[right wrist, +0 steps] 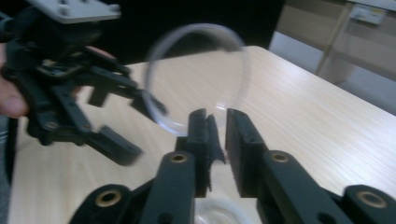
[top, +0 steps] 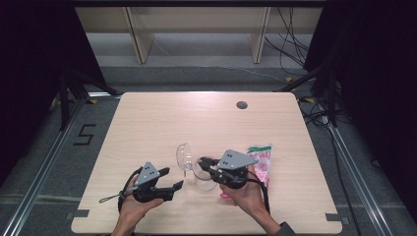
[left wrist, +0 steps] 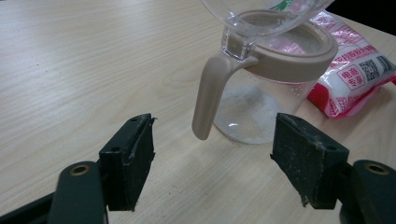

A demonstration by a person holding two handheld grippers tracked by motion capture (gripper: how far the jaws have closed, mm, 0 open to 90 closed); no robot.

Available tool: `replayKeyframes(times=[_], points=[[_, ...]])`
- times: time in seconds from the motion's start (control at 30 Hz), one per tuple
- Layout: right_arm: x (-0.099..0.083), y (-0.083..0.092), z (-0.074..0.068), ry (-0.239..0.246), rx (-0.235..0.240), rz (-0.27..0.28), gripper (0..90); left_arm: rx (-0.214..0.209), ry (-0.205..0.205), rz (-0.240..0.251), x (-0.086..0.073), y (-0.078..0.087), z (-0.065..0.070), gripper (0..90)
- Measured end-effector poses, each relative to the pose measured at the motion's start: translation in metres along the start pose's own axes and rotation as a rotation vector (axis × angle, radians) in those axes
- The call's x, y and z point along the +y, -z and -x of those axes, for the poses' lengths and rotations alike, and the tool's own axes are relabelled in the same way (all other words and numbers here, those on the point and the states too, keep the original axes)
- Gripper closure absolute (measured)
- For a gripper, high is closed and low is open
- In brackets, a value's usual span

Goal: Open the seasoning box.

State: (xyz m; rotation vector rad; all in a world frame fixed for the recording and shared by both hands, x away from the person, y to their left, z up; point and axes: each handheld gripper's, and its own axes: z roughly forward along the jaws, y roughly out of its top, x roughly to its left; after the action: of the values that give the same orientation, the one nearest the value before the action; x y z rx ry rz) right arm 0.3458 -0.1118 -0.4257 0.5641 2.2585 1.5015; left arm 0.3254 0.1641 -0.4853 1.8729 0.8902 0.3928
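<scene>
A clear jar (top: 205, 181) with a beige rim (left wrist: 299, 60) and beige handle (left wrist: 210, 93) stands on the wooden table (top: 162, 123), a little white powder on its bottom. Its round clear lid (top: 184, 156) is swung up and open. My left gripper (top: 172, 178) is open just left of the jar; in the left gripper view its jaws (left wrist: 215, 149) stand wide, with the handle's tip a short way beyond them. My right gripper (top: 201, 163) hovers over the jar's mouth. Its jaws (right wrist: 217, 121) are a narrow gap apart, at the lower edge of the lid (right wrist: 196, 79), pressing on nothing.
A pink and white printed bag (top: 261, 160) lies flat right of the jar, partly under my right hand; it is also behind the jar (left wrist: 355, 74). A small dark hole (top: 241, 104) marks the table's far side. Cables and table legs lie on the floor beyond.
</scene>
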Motion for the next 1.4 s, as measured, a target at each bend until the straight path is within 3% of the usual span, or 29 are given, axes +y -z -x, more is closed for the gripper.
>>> replayKeyframes(times=[0.03,0.07,0.13,0.2,0.33,0.37,0.47,0.53,0.6,0.77,0.83,0.93,0.97,1.07,1.1,1.13,1.17,1.23,1.3,1.37,1.4], points=[[-0.001,0.005,0.007,0.014,-0.015,-0.002,76.1,-0.001,0.007,0.000,0.000,0.000,0.000,28.9],[-0.004,0.011,0.011,-0.021,-0.019,-0.009,73.8,0.008,0.011,-0.002,0.000,0.001,0.000,28.8],[-0.008,0.022,0.022,-0.037,-0.047,-0.012,70.5,0.011,0.022,0.005,-0.001,0.000,-0.001,28.8],[-0.014,0.037,0.034,-0.082,-0.080,-0.033,68.1,0.013,0.027,0.000,-0.002,0.001,-0.002,28.8],[-0.024,0.061,0.054,-0.106,-0.144,-0.029,64.1,0.021,0.030,-0.002,-0.002,0.002,-0.001,28.8],[-0.028,0.068,0.057,-0.162,-0.144,-0.042,63.3,0.018,0.034,0.001,-0.003,0.001,-0.001,28.8],[-0.039,0.080,0.069,-0.185,-0.183,-0.030,58.8,0.017,0.033,-0.004,-0.003,0.002,0.000,28.8],[-0.046,0.088,0.071,-0.232,-0.200,-0.055,54.2,0.011,0.039,-0.002,-0.004,0.001,0.000,28.8],[-0.055,0.092,0.074,-0.248,-0.219,-0.040,50.5,0.009,0.036,-0.004,-0.004,0.001,0.000,28.8],[-0.072,0.103,0.081,-0.302,-0.261,-0.073,43.2,0.009,0.039,-0.001,-0.004,0.001,0.002,28.8],[-0.079,0.107,0.085,-0.300,-0.273,-0.082,40.0,0.003,0.038,-0.001,-0.004,0.001,0.002,28.8],[-0.083,0.112,0.084,-0.381,-0.296,-0.111,38.7,-0.001,0.038,-0.001,-0.004,0.000,0.003,28.7],[-0.084,0.113,0.085,-0.388,-0.288,-0.095,38.4,-0.001,0.037,-0.001,-0.004,0.000,0.003,28.7],[-0.089,0.116,0.090,-0.370,-0.293,-0.118,36.5,0.001,0.038,-0.002,-0.004,0.000,0.005,28.6],[-0.091,0.117,0.089,-0.406,-0.294,-0.120,36.2,-0.003,0.035,-0.004,-0.004,0.000,0.005,28.6],[-0.094,0.117,0.092,-0.396,-0.290,-0.124,36.1,-0.002,0.035,-0.001,-0.004,0.000,0.007,28.5],[-0.095,0.115,0.090,-0.429,-0.297,-0.121,35.5,-0.003,0.037,-0.003,-0.004,-0.001,0.008,28.5],[-0.099,0.116,0.094,-0.401,-0.313,-0.134,33.8,-0.003,0.036,-0.009,-0.005,-0.002,0.011,28.3],[-0.100,0.114,0.093,-0.438,-0.313,-0.138,32.7,-0.016,0.026,-0.013,-0.005,-0.004,0.014,28.2],[-0.101,0.115,0.097,-0.411,-0.317,-0.158,32.1,-0.028,0.030,-0.009,-0.006,-0.006,0.017,28.2],[-0.102,0.114,0.097,-0.422,-0.311,-0.164,31.7,-0.021,0.030,-0.016,-0.006,-0.006,0.018,28.2]])
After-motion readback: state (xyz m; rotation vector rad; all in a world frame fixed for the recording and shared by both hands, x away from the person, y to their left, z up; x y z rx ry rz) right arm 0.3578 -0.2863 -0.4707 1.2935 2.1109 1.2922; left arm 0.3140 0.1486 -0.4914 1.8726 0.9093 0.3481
